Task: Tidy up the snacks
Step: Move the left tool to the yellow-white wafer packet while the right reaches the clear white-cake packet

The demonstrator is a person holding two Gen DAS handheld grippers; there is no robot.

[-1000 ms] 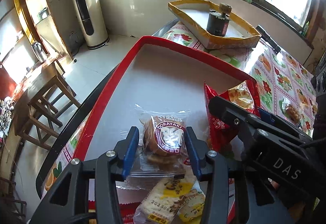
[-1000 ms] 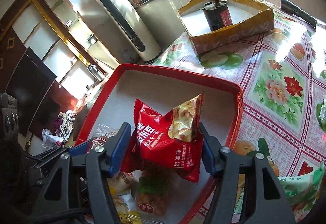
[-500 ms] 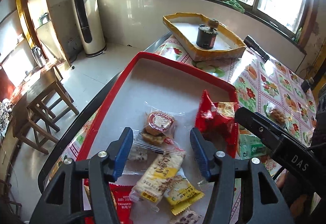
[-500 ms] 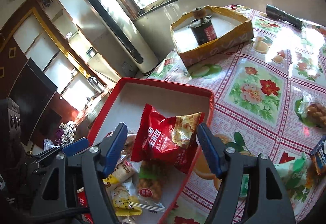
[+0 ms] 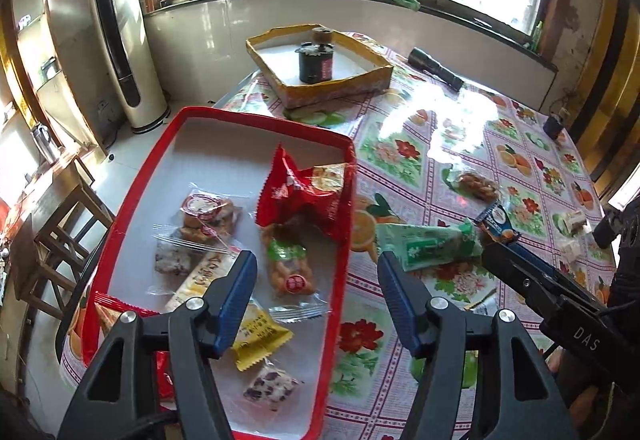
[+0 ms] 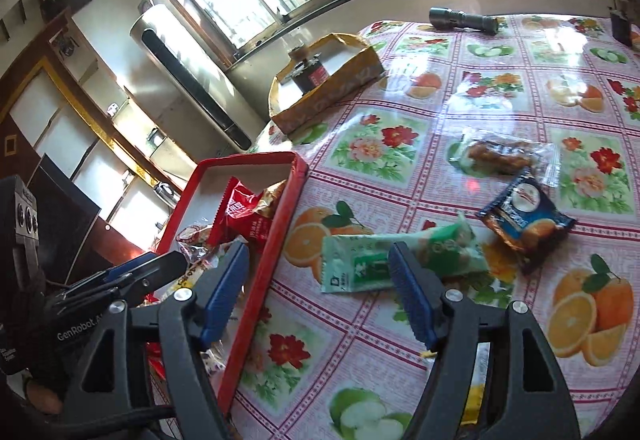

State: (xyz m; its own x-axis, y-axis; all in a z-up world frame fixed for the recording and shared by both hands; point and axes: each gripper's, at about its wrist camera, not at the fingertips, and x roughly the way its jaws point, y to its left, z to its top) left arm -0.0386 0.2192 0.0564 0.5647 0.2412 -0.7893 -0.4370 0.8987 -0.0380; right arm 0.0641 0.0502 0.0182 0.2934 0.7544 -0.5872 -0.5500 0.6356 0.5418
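A red tray [image 5: 132, 199] holds several snacks: a red bag [image 5: 304, 195], a dorayaki pack [image 5: 204, 209] and a fried-twist pack [image 5: 290, 268]. My left gripper [image 5: 314, 300] is open and empty above the tray's near right rim. My right gripper [image 6: 320, 292] is open and empty, straddling the tray's right rim [image 6: 272, 240] and the near end of a green packet [image 6: 400, 256]. On the floral tablecloth lie a blue packet [image 6: 524, 215] and a clear pack of brown snacks [image 6: 500, 155]. The right gripper's fingers [image 5: 520, 272] show in the left wrist view.
A yellow cardboard tray [image 5: 320, 63] with a dark jar [image 5: 314, 59] stands at the table's far edge. A black flashlight [image 5: 436, 67] lies beyond it. More small snacks [image 5: 572, 224] lie at the far right. Floor and a wooden stool [image 5: 52, 240] are left of the table.
Both grippers have pulled back and swung right, leaving the red bag and dorayaki pack lying in the tray. The right gripper now hangs over the green packet.
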